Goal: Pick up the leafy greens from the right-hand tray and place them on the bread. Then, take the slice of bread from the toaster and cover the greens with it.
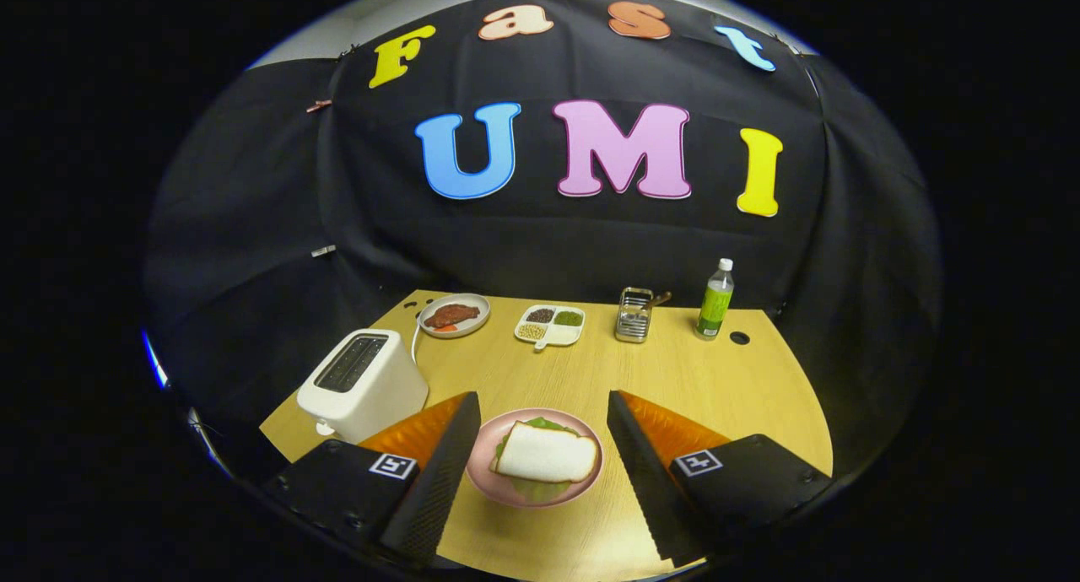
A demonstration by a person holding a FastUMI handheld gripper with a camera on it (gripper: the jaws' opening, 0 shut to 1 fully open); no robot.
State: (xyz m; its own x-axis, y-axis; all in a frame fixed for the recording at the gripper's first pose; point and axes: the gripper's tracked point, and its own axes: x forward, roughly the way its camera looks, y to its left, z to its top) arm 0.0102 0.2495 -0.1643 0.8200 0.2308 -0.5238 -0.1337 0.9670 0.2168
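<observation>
A pink plate lies on the wooden table between my fingers. On it sits a white slice of bread, with leafy greens poking out from under its edges. My gripper is open, one finger on each side of the plate, holding nothing. The white toaster stands to the left, just beyond the left finger; its slots look dark and I cannot tell what is in them. The white divided tray with small portions of green and brown food lies farther back.
A plate with a brown piece of meat sits behind the toaster. A metal rack and a green bottle stand at the back right, near a round hole in the table.
</observation>
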